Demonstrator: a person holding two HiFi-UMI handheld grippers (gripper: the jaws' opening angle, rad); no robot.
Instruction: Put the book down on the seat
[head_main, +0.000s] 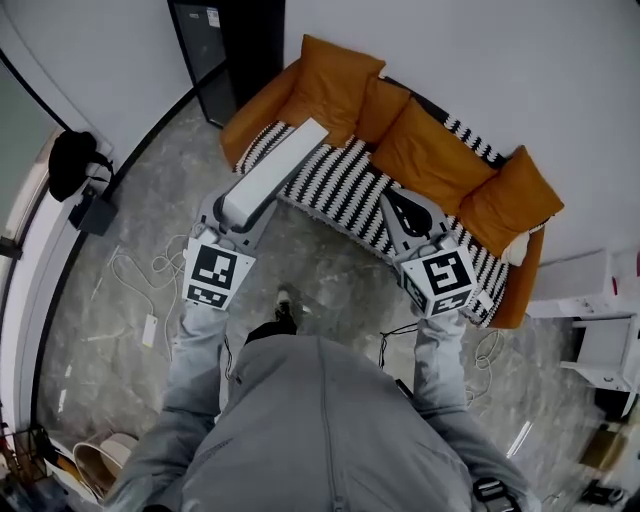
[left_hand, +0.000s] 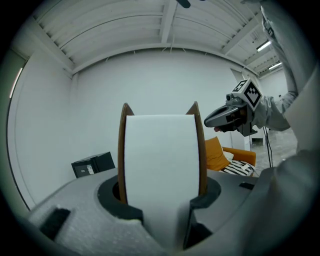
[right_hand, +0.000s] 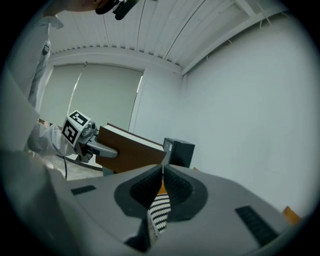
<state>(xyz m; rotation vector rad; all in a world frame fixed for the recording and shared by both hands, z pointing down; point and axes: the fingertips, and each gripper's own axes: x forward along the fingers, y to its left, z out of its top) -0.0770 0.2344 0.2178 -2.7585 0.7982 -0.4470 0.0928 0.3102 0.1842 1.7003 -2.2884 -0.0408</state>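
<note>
One book (head_main: 275, 168), clamped in the left gripper (head_main: 243, 198), hangs near the seat (head_main: 345, 190); the right gripper (head_main: 398, 203) is clenched empty. Best lowered flat onto the seat before releasing.

Sofa (head_main: 335, 188) ahead against the wall (head_main: 500, 60), cushions (head_main: 430, 155) along its back. Book (head_main: 272, 172), in left gripper (head_main: 240, 205), over its left end; right gripper (head_main: 392, 200) over its middle.

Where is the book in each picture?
Head view: book upper left of centre, white edge up.
Left gripper view: book dead centre, between the jaws.
Right gripper view: book left of centre, brown cover showing.
Shared landmark: black cabinet.
</note>
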